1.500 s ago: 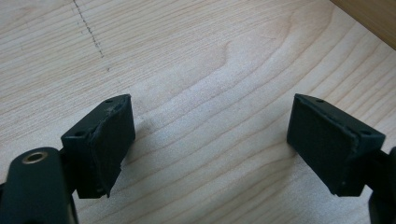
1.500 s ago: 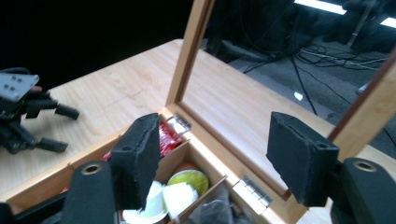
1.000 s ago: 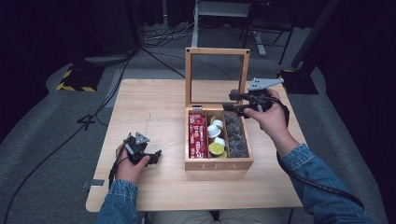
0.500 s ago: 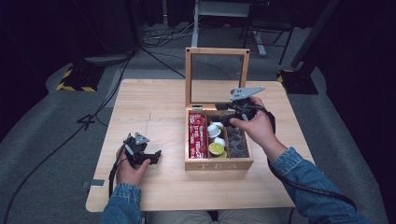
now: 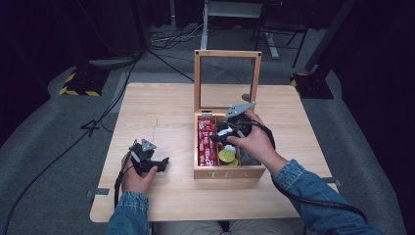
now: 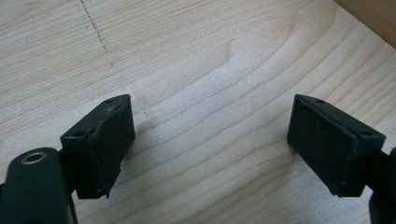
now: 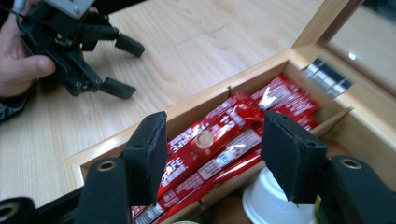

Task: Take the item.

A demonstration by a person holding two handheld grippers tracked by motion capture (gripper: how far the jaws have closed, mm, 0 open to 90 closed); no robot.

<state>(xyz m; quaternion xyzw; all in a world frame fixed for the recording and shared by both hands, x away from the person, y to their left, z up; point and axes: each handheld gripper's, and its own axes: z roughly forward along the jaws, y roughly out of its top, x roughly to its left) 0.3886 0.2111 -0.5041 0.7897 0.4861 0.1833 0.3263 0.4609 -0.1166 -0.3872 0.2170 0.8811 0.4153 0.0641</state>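
**Spread jaws over the wooden box**

The right gripper point(image 7: 212, 156) hangs with its jaws apart above the wooden box point(image 7: 196, 108). Red packets point(image 7: 224, 140) lie in the box's long compartment, below the jaws. A white cup point(image 7: 268, 200) sits across the divider. Beyond the box, a hand point(image 7: 18, 56) holds the left gripper point(image 7: 121, 67), jaws apart.

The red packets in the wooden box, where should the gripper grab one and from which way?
Probably from above, across the narrow width near the middle of the top red packet. They lie flat and lengthwise in the wooden box's left compartment, so the walls block the sides. The open right gripper already hangs above them.
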